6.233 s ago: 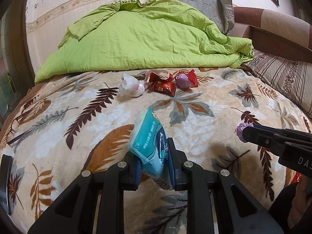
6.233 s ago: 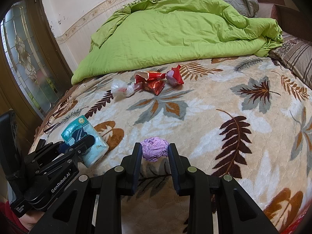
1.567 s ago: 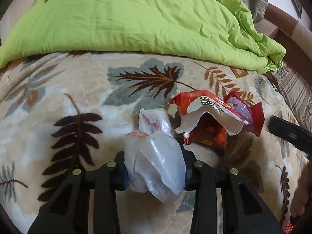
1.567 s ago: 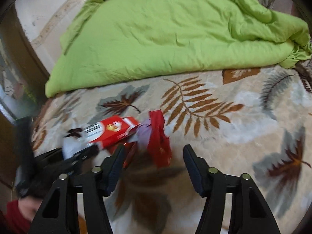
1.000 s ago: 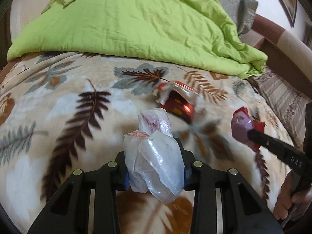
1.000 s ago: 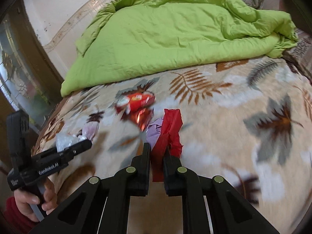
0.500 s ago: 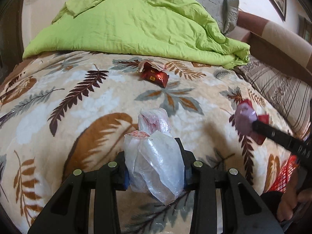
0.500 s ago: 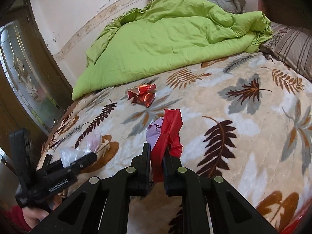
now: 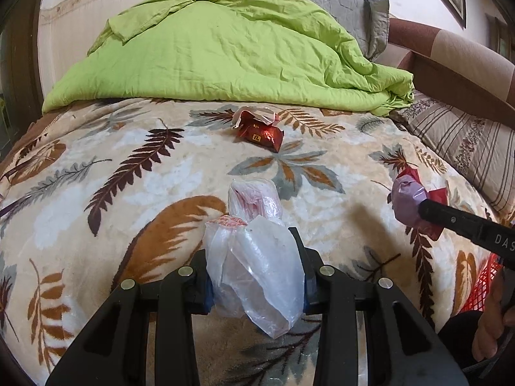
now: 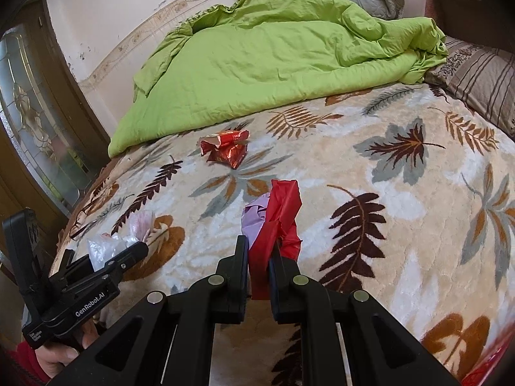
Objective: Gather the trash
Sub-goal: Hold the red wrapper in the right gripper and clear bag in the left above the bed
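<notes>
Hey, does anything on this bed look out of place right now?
Yes: a torn red foil wrapper lies loose on the leaf-print blanket, just before the green duvet. It is trash on otherwise tidy bedding.

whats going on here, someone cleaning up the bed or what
A person is picking trash off a leaf-patterned blanket with a handheld gripper in each hand. The left gripper is shut on a crumpled clear plastic bag. The right gripper is shut on a red and purple wrapper. One shiny red snack wrapper lies on the blanket near the green quilt. A red mesh basket shows at the edge.
</notes>
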### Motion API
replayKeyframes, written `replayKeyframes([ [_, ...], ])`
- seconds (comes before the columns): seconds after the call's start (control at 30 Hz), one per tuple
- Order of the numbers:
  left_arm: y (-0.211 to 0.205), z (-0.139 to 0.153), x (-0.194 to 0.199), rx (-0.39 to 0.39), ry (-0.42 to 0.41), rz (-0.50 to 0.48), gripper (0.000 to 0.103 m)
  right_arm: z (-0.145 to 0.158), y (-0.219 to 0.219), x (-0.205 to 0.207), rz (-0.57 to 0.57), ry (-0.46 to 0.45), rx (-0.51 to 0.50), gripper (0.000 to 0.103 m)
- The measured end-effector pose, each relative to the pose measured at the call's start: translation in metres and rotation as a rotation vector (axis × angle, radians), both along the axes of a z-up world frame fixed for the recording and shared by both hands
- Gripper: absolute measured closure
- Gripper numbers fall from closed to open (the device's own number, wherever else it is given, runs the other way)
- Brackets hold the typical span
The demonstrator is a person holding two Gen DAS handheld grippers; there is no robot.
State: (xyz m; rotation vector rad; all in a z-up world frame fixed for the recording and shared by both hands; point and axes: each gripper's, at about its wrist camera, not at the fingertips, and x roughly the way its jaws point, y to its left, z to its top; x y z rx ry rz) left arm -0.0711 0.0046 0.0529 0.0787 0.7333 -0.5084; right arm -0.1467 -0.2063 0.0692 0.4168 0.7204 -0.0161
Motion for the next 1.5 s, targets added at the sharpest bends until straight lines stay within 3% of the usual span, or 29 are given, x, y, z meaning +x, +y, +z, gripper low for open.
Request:
replayKeyframes([
  [1.27,-0.012,0.006,-0.013,0.026,-0.072,-0.060,0.067,0.007,0.016,-0.008,0.024,-0.013,-0.045,0.091],
  [1.5,-0.012,0.006,-0.015,0.019,-0.076,-0.069,0.067,0.005,0.010,-0.008,0.005,-0.002,-0.014,0.091],
])
